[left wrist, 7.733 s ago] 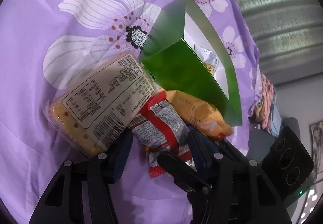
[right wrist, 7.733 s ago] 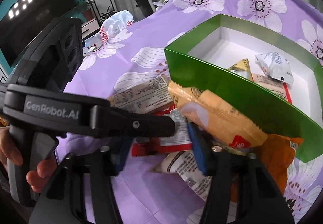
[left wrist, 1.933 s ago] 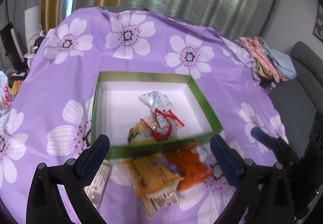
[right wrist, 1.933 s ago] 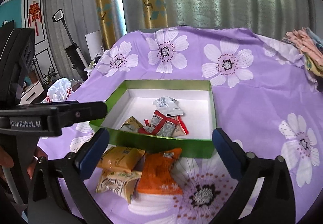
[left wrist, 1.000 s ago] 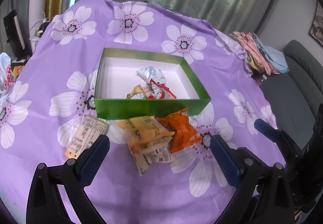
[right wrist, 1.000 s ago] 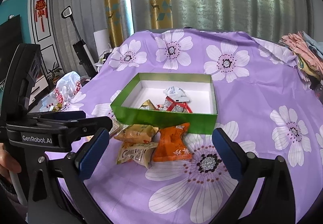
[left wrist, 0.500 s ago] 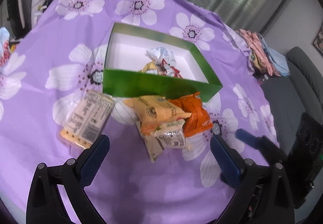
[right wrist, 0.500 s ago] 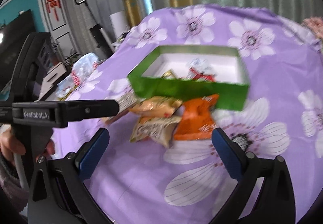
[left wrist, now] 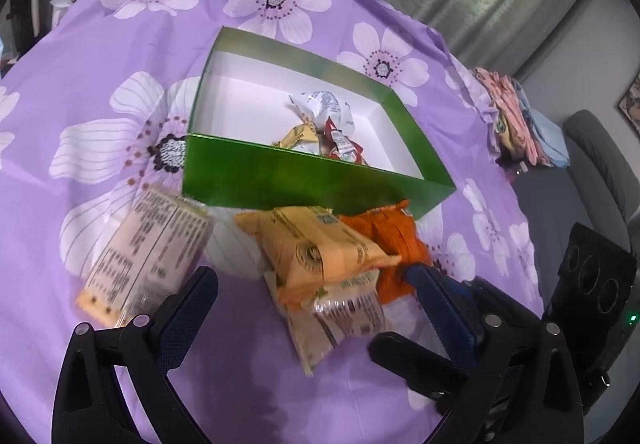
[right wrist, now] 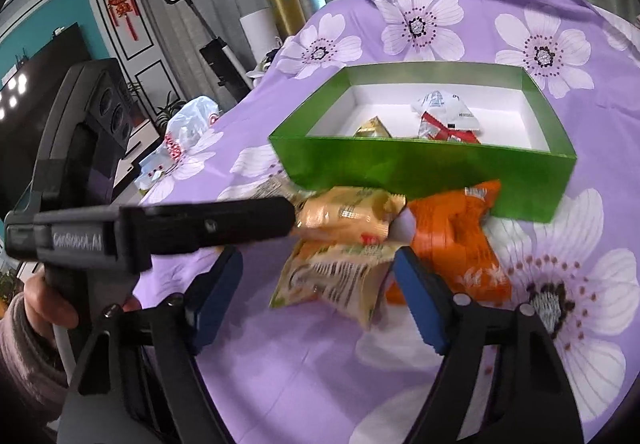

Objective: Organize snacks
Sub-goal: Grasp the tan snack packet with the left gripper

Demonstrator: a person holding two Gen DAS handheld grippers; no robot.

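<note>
My right hand-held gripper, spread, was nearer; the pale snack packet lay lower centre, crosswise between its fingers.

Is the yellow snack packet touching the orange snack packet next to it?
Touching. In the left wrist view, the yellow snack packet overlaps the edge of the orange snack packet with no cloth visible between them; the right wrist view shows the same.

Both wrist views, near, sharing green box
</note>
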